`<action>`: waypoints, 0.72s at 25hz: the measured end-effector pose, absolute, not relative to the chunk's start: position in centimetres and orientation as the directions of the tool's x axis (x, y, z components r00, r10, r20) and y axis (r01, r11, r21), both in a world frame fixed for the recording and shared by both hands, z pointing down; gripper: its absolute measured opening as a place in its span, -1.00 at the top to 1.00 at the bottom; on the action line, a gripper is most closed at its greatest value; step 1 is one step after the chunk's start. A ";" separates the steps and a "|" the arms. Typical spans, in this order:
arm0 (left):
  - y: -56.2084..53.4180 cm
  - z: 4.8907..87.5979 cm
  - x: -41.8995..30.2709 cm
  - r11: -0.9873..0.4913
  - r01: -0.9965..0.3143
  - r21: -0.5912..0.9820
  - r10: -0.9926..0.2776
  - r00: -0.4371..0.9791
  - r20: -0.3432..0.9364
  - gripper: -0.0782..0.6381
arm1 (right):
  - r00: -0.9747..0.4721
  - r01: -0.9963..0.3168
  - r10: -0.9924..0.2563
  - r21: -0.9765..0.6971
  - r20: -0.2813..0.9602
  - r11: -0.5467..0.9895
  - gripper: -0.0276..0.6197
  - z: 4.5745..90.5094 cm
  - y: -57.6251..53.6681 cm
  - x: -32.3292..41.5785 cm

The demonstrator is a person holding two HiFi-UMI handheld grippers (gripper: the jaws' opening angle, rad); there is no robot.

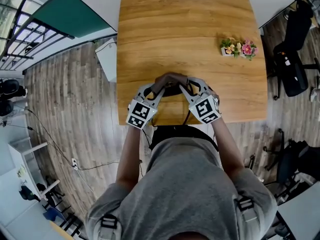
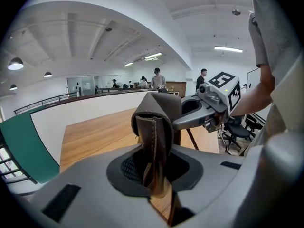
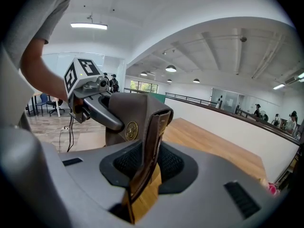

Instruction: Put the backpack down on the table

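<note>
We hold a dark brown leather backpack (image 1: pixel 170 85) with a round brass emblem over the near edge of the wooden table (image 1: pixel 190 24). The left gripper (image 1: pixel 159 91) and the right gripper (image 1: pixel 186 90), side by side, each pinch a stitched fold of its leather between their jaws. Toward the table's far right corner, well apart from the backpack, stands a small white planter (image 1: pixel 231 51) holding pink and yellow flowers (image 1: pixel 245 47), and a black office chair (image 1: pixel 292 69) sits off the table's right side.
</note>
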State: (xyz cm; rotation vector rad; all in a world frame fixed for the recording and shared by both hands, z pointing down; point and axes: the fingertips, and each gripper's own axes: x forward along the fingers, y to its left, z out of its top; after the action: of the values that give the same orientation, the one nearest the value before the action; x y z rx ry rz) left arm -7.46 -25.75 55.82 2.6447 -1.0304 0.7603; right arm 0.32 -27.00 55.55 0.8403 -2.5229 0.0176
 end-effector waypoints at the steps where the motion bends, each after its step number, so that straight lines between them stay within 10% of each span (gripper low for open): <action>1: -26.0 56.1 -7.4 -0.740 -0.673 0.005 -0.567 0.627 0.534 0.55 | -0.696 -0.571 -0.563 0.132 0.446 0.810 0.62 55.7 -27.2 0.3; 18: -28.2 60.6 -7.3 -0.790 -0.613 0.010 -0.496 0.648 0.578 0.54 | -0.655 -0.572 -0.548 0.132 0.520 0.809 0.61 60.0 -29.0 0.4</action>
State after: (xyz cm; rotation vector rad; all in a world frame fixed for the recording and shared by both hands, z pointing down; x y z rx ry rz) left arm -7.30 -28.21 60.58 2.6614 -0.9077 0.8428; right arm 0.41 -29.04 60.01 0.8266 -2.4403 0.0582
